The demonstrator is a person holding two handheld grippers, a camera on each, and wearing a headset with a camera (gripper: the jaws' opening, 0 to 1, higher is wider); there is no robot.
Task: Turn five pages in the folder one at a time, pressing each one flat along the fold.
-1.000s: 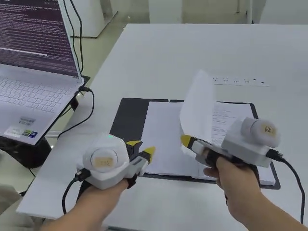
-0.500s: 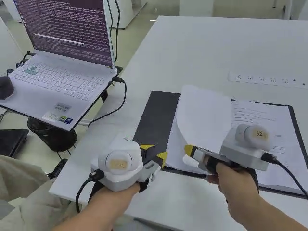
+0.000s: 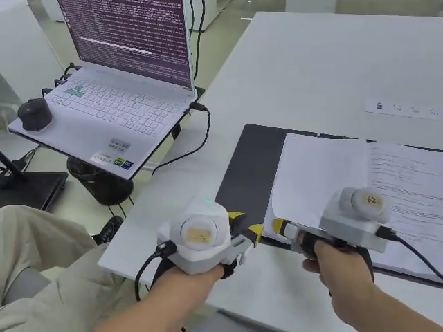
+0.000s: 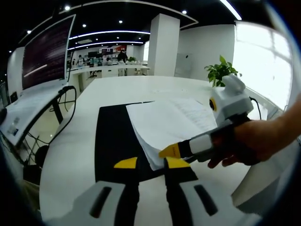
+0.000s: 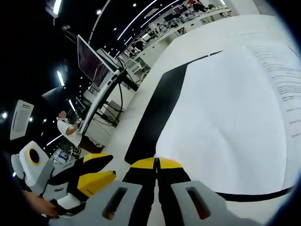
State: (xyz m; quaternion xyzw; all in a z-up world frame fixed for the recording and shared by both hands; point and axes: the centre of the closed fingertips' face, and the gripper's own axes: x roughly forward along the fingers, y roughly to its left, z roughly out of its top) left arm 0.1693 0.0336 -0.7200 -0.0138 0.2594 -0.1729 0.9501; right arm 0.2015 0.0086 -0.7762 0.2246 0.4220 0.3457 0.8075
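Observation:
A black folder point(image 3: 252, 166) lies open on the white table. A blank white page point(image 3: 318, 176) rests turned over onto its left side, nearly flat. My right gripper point(image 3: 279, 225) is shut on that page's near corner; in the right gripper view the jaws point(image 5: 156, 163) meet at the sheet's point(image 5: 221, 117) edge. My left gripper point(image 3: 246, 225) hovers open just left of it at the folder's near edge, nothing between its yellow tips point(image 4: 151, 163). From the left gripper view the right gripper point(image 4: 169, 150) reaches in over the page point(image 4: 160, 120) and the folder point(image 4: 110, 136). A printed page point(image 3: 408, 187) lies on the right.
A white laptop point(image 3: 118, 90) on a stand sits off the table's left edge with a mouse point(image 3: 34, 114) and a cable point(image 3: 201, 135) beside it. A power strip point(image 3: 405, 108) lies at the table's far right. The table's near edge point(image 3: 173, 270) runs just under both grippers.
The right gripper has carried the lifted page over to the left and lowered it almost flat. The head camera has swung left. The left gripper has stayed open beside the folder.

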